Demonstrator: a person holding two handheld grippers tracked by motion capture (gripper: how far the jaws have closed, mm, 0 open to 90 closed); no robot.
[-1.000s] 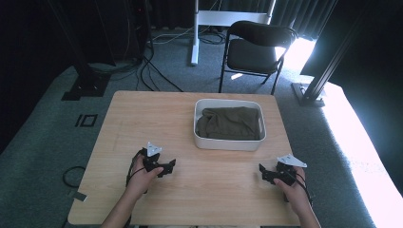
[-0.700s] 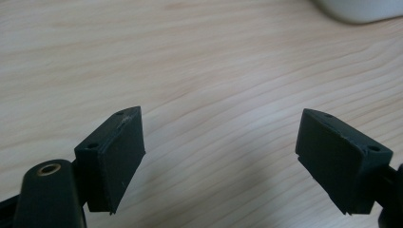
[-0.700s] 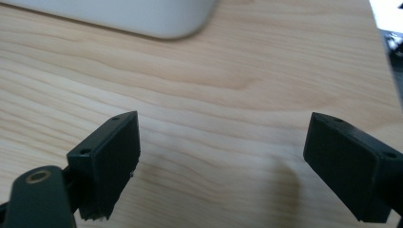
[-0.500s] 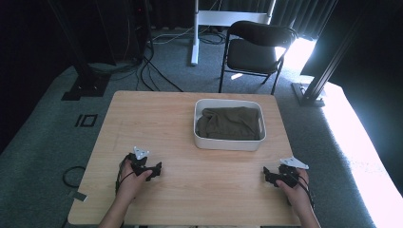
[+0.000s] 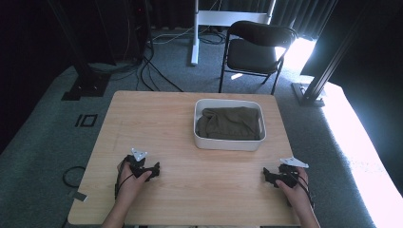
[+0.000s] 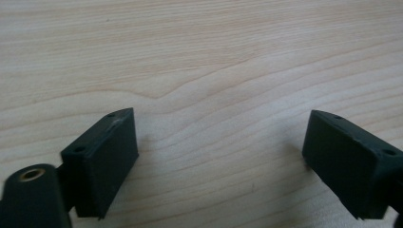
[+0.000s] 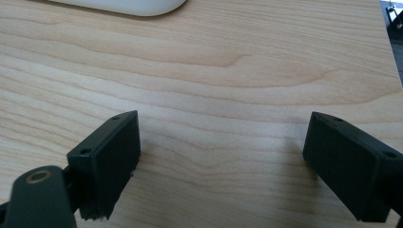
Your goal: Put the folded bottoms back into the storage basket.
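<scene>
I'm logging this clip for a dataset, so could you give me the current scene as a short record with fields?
surface: wooden table
container: white tub, on the far right part of the table
contents: olive-green cloth, bunched inside the tub
left hand-held gripper: low at the near left of the table, jaws wide apart, nothing between them
right hand-held gripper: low at the near right of the table, jaws wide apart, nothing between them
background: black folding chair on the carpet beyond the table
</scene>
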